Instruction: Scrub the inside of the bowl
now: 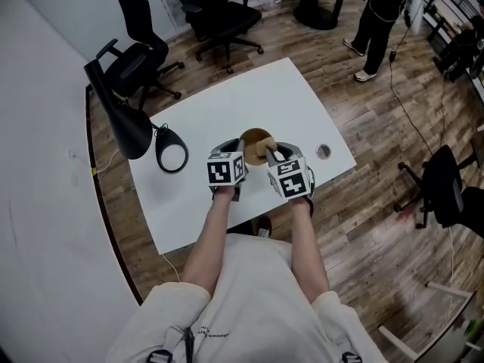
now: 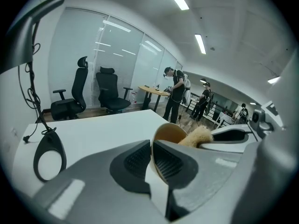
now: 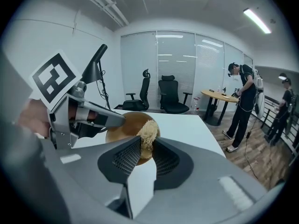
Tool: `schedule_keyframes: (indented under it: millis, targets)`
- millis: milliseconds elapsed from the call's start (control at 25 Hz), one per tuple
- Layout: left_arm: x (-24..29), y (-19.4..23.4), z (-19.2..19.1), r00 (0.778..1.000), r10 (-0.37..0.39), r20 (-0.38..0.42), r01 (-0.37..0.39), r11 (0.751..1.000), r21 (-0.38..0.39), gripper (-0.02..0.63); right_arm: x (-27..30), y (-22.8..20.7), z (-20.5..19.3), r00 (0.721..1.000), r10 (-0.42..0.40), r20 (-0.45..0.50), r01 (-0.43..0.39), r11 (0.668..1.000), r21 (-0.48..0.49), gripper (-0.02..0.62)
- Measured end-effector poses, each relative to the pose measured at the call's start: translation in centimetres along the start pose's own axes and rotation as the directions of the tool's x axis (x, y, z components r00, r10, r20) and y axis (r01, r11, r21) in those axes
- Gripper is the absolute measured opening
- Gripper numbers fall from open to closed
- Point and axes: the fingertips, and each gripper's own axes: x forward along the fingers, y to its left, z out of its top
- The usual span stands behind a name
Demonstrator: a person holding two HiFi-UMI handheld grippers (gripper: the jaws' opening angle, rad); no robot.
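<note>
A tan wooden bowl [image 1: 254,141] is held tilted over the white table [image 1: 227,112] in the head view. My left gripper [image 2: 152,149] is shut on the bowl's [image 2: 169,133] rim, the thin wall pinched between its pads. My right gripper [image 3: 145,146] is shut on a tan fibrous scrubber [image 3: 147,130], which is pressed into the bowl's [image 3: 122,126] inside. In the head view the left gripper [image 1: 236,154] is at the bowl's left and the right gripper [image 1: 271,156] at its right, with the scrubber [image 1: 265,150] inside the rim.
A black desk lamp [image 1: 125,116] with a ring-shaped base [image 1: 172,151] stands at the table's left. A small round lid-like object [image 1: 323,152] lies near the right edge. Office chairs [image 1: 219,13] stand beyond the table. A person [image 1: 378,13] stands at the far right.
</note>
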Motion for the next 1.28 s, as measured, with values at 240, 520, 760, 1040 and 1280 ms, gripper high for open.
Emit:
schedule_keyframes:
  millis: [240, 520, 760, 1040, 1280]
  targets:
    - [-1.2, 2.6, 0.5, 0.999, 0.026, 0.041, -0.023, 0.998, -0.067, 0.025, 1.3, 3.9, 0.9, 0.994, 0.107, -0.01, -0.107, 0.993, -0.038, 0.103]
    - [-0.9, 0.9, 0.0, 0.999, -0.029, 0.018, 0.03, 0.998, -0.054, 0.029, 1.8, 5.4, 2.4, 0.985, 0.168, 0.027, -0.167, 0.985, -0.044, 0.099]
    - [-0.1, -2.2, -0.5, 0.997, -0.08, -0.006, 0.08, 0.997, -0.01, 0.028, 0.6, 2.7, 1.7, 0.994, 0.092, 0.067, -0.093, 0.996, 0.017, 0.097]
    - [0.2, -4.0, -0.6, 0.994, -0.101, -0.035, 0.102, 0.994, 0.026, 0.022, -0.7, -0.4, 2.0, 0.992, -0.025, 0.127, 0.018, 0.998, 0.056, 0.097]
    - [0.5, -4.0, -0.7, 0.994, -0.097, -0.048, 0.098, 0.995, 0.023, 0.018, -1.1, -1.9, 1.7, 0.989, -0.076, 0.128, 0.072, 0.997, 0.036, 0.097]
